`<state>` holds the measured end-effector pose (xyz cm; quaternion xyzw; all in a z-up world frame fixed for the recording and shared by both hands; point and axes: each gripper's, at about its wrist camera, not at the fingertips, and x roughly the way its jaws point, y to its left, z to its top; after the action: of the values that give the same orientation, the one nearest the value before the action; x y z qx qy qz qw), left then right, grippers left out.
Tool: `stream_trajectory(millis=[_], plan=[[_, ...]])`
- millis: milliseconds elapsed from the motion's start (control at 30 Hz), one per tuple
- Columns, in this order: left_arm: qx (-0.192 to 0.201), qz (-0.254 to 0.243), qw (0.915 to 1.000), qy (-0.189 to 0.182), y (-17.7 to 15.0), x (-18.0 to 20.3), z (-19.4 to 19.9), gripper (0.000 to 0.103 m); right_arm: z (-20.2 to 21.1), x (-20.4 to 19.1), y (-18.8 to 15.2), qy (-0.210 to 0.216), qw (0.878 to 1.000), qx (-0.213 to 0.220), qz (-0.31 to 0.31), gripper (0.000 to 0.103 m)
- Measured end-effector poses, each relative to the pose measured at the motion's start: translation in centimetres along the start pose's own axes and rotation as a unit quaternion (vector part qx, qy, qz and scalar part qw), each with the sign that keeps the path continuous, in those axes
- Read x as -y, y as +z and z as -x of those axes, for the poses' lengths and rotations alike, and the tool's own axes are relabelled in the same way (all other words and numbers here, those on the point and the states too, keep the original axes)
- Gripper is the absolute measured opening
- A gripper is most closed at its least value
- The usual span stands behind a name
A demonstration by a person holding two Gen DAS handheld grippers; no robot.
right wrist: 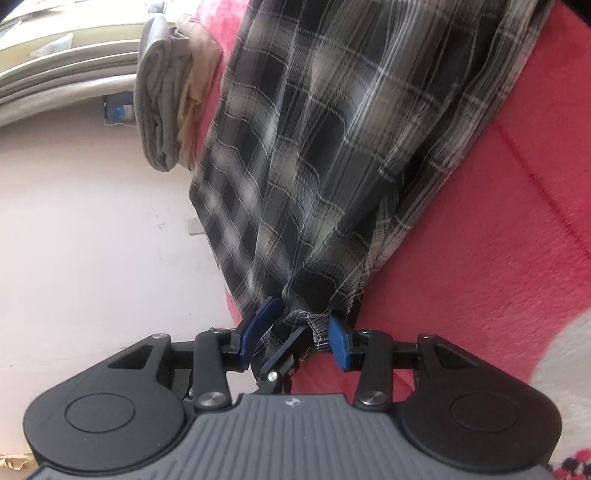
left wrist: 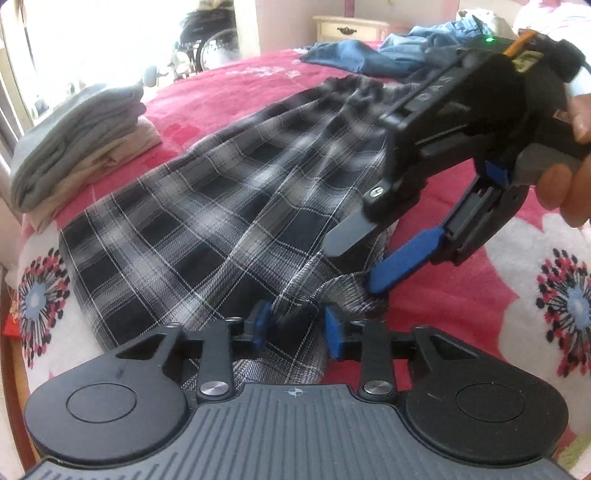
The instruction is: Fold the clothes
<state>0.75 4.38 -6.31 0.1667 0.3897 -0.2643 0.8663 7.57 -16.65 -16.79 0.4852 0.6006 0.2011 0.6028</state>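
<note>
A black, grey and white plaid garment (left wrist: 229, 206) lies spread on the red floral bedspread (left wrist: 480, 295). My left gripper (left wrist: 297, 326) stands at its near hem with the blue pads on either side of a fold of the cloth. My right gripper (left wrist: 373, 284) reaches in from the right, its blue fingers (left wrist: 402, 260) at the same hem corner. In the right wrist view, the right gripper (right wrist: 301, 332) has the plaid garment (right wrist: 332, 147) bunched between its blue pads (right wrist: 340, 343). Part of the left gripper shows under the cloth there.
A stack of folded grey and beige clothes (left wrist: 77, 147) sits at the bed's left edge, also in the right wrist view (right wrist: 170, 96). Blue jeans (left wrist: 388, 51) lie piled at the far side. A cream nightstand (left wrist: 351, 27) stands behind the bed.
</note>
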Motion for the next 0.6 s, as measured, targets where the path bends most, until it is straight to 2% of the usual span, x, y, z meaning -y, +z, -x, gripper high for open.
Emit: stream_trajectory(millis=[100, 367, 467, 533, 600], plan=[[0.017, -0.012, 0.9996, 0.018, -0.1, 0.7, 0.6, 0.009, -0.8, -0.4, 0.1, -0.005, 1.0, -0.003, -0.003, 0.047], [0.041, -0.017, 0.9988, 0.021, -0.5, 1.2, 3.0, 0.007, -1.6, -0.5, 0.1, 0.01, 1.0, 0.015, -0.014, 0.046], [0.042, -0.009, 0.999, 0.014, -0.7, 0.8, 3.2, 0.007, -1.5, -0.2, -0.3, 0.044, 0.998, 0.039, -0.019, 0.037], [0.038, -0.001, 0.9993, 0.008, -1.0, 0.7, 3.5, 0.007, -1.4, 0.3, -0.6, 0.067, 0.996, 0.058, -0.023, 0.02], [0.028, 0.015, 0.9994, 0.009, -0.8, 0.2, 3.6, 0.01, -1.3, 0.8, -1.0, 0.083, 0.993, 0.075, -0.021, 0.013]])
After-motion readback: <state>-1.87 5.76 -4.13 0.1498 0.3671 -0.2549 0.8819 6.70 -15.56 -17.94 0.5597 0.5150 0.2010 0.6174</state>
